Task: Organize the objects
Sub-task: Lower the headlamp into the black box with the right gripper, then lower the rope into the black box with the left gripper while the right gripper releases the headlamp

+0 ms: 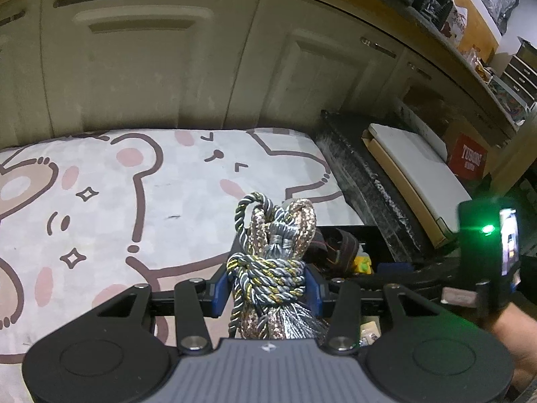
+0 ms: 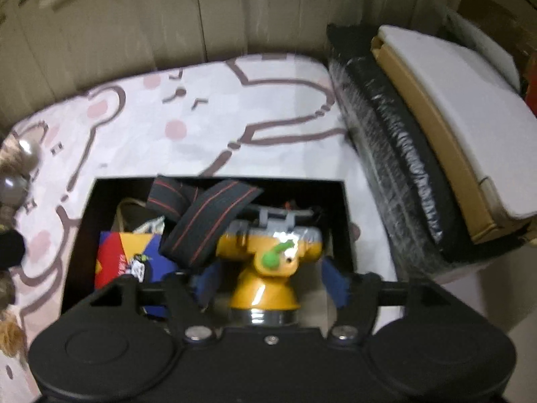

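Right gripper (image 2: 270,280) jaws apart — yellow sprayer (image 2: 265,268) over black box (image 2: 80,221)

Both fisheye views were dim and yellowish, bowing hard at the edges. The right wrist view was smeared, perhaps by motion. A green indicator light (image 1: 488,228) flared, and glare sat on the yellow toy (image 2: 265,262).

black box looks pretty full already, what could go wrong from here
1. The yellow toy sits between the open right gripper pads, not pressed; it may topple onto the striped straps.
2. The black box is crowded, so the rope bundle in the left gripper may not fit.
3. The bundle's loose tassel could snag on the rim.
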Action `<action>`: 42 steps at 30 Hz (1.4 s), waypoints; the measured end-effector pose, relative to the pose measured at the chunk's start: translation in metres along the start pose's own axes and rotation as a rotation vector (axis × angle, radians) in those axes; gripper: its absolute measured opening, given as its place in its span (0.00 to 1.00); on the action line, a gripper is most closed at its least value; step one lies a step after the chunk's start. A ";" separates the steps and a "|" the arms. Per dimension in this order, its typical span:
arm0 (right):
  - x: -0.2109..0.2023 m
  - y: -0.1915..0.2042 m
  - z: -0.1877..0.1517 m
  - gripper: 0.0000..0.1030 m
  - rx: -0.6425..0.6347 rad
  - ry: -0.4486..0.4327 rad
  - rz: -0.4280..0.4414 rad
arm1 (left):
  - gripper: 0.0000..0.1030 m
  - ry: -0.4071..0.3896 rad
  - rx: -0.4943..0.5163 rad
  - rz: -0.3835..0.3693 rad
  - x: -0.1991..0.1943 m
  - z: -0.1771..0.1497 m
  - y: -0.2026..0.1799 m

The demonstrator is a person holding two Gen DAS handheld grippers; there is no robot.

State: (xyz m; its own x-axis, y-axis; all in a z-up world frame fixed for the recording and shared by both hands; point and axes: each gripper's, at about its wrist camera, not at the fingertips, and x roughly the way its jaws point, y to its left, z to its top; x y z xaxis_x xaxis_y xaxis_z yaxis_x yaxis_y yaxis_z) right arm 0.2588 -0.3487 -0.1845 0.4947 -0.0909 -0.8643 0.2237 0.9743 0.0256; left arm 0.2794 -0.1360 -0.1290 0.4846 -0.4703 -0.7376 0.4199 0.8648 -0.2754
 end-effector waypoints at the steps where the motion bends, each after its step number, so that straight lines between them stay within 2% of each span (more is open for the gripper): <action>1: -0.006 -0.003 0.000 0.65 0.011 -0.004 0.019 | 0.45 0.003 -0.002 -0.007 0.001 -0.001 -0.002; 7: -0.045 -0.029 -0.016 0.55 0.123 -0.042 0.089 | 0.45 0.058 -0.048 -0.112 0.014 -0.008 -0.021; 12: -0.070 -0.050 -0.021 0.47 0.206 -0.085 0.127 | 0.45 0.117 -0.044 -0.171 0.031 -0.021 -0.048; 14: -0.079 -0.057 -0.023 0.46 0.258 -0.110 0.174 | 0.45 0.134 -0.044 -0.189 0.039 -0.025 -0.059; 17: -0.085 -0.068 -0.025 0.46 0.380 -0.118 0.318 | 0.45 0.148 -0.034 -0.186 0.051 -0.029 -0.071; 19: -0.083 -0.065 -0.024 0.55 0.388 -0.092 0.367 | 0.45 0.148 -0.023 -0.185 0.055 -0.032 -0.075; 21: -0.078 -0.055 -0.023 0.59 0.346 -0.064 0.355 | 0.45 0.148 -0.019 -0.192 0.057 -0.033 -0.077; 23: -0.070 -0.046 -0.023 0.59 0.298 -0.025 0.326 | 0.45 0.141 -0.010 -0.210 0.058 -0.033 -0.078; 25: -0.063 -0.040 -0.024 0.52 0.285 0.005 0.334 | 0.45 0.131 -0.009 -0.241 0.057 -0.033 -0.078; 27: -0.061 -0.040 -0.024 0.45 0.262 -0.002 0.322 | 0.45 0.128 0.015 -0.238 0.058 -0.032 -0.081; 28: -0.060 -0.040 -0.024 0.38 0.254 -0.007 0.310 | 0.48 0.127 0.013 -0.242 0.058 -0.032 -0.079; 29: -0.058 -0.040 -0.023 0.37 0.245 -0.006 0.285 | 0.54 0.131 0.011 -0.254 0.058 -0.031 -0.076; 30: -0.057 -0.041 -0.024 0.37 0.232 -0.009 0.250 | 0.65 0.136 0.017 -0.262 0.056 -0.030 -0.073; 31: -0.057 -0.041 -0.024 0.37 0.209 -0.013 0.214 | 0.72 0.129 0.036 -0.247 0.054 -0.030 -0.073; 33: -0.054 -0.039 -0.024 0.37 0.150 -0.013 0.138 | 0.73 0.125 0.123 -0.218 0.049 -0.030 -0.077; 35: -0.050 -0.036 -0.026 0.37 0.098 0.002 0.093 | 0.70 0.131 0.201 -0.176 0.046 -0.030 -0.080; 36: -0.048 -0.035 -0.026 0.37 0.084 0.012 0.088 | 0.65 0.141 0.226 -0.161 0.046 -0.031 -0.080; 40: -0.040 -0.024 -0.027 0.37 -0.007 0.048 0.055 | 0.28 0.224 0.251 -0.147 0.053 -0.034 -0.073; 42: -0.036 -0.015 -0.028 0.37 -0.061 0.058 0.014 | 0.19 0.256 0.274 -0.133 0.057 -0.038 -0.069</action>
State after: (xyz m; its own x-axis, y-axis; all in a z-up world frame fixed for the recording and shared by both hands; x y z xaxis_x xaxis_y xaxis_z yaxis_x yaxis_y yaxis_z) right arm 0.2146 -0.3549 -0.1680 0.4477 -0.0664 -0.8917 0.1641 0.9864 0.0089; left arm 0.2491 -0.2161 -0.1751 0.2192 -0.4860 -0.8460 0.6720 0.7038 -0.2302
